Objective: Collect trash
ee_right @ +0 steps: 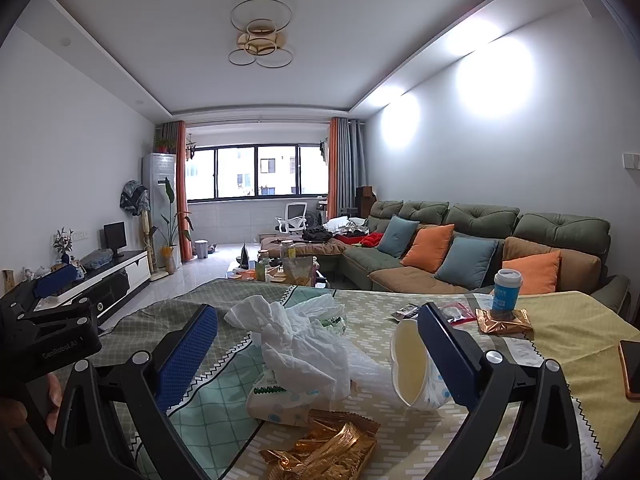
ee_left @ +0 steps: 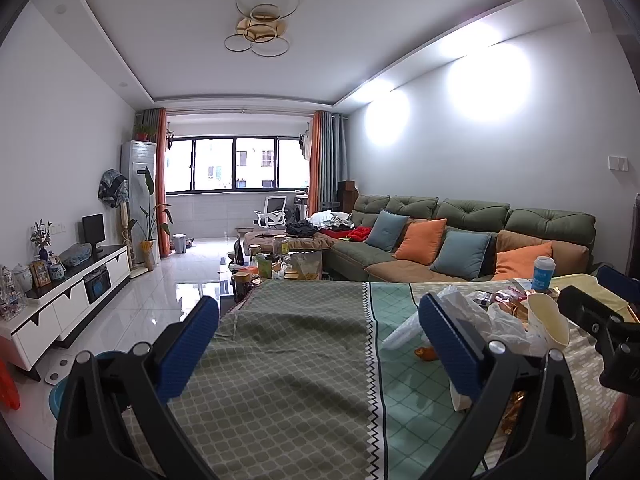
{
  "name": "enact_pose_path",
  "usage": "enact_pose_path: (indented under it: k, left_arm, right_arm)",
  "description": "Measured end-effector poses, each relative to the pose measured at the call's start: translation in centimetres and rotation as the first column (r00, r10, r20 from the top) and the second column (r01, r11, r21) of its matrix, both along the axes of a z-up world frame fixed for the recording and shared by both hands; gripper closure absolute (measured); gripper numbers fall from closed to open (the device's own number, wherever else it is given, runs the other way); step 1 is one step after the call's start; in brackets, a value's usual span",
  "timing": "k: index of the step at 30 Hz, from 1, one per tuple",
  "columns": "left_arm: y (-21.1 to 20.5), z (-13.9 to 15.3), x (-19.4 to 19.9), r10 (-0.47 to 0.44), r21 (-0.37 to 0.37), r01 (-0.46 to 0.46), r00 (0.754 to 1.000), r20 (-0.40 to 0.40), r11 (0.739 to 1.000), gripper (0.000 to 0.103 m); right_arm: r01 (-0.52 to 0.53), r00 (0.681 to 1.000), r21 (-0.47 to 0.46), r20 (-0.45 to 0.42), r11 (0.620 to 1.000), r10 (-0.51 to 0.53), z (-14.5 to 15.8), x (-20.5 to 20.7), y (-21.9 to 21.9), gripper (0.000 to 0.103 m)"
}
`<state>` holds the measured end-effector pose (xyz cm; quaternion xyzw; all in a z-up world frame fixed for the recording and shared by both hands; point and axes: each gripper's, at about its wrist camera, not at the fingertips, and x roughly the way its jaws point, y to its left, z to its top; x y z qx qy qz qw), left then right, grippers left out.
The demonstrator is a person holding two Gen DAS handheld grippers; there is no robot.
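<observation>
Trash sits heaped on our table (ee_right: 560,320), between the wide-spread fingers of the right gripper (ee_right: 316,352), the nearer tool; our left gripper (ee_left: 320,332) gapes empty beside it. We count one tipped paper cup (ee_right: 412,364) against the right finger, one crumpled tissue (ee_right: 296,332), two gold wrappers (ee_right: 328,448).

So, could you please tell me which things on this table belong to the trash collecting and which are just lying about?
Trash to collect:
crumpled tissue
tipped paper cup
gold wrapper
clear plastic bag

Lying about:
upright blue cup
phone
tablecloth
sofa cushions

Both claws, left and right, are open.
</observation>
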<state>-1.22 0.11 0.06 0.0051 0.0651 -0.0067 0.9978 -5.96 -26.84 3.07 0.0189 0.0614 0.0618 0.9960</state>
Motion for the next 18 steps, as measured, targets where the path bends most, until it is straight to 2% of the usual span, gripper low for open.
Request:
enact_pose_path:
  k: [18]
  left_arm:
    - [0.12, 0.12, 0.08, -0.002, -0.007, 0.002, 1.0, -0.009, 1.0, 0.003]
  right_arm:
    - [0.001, 1.0, 0.0, -0.004, 1.0, -0.001, -0.06, 0.02, 0.04, 0.004]
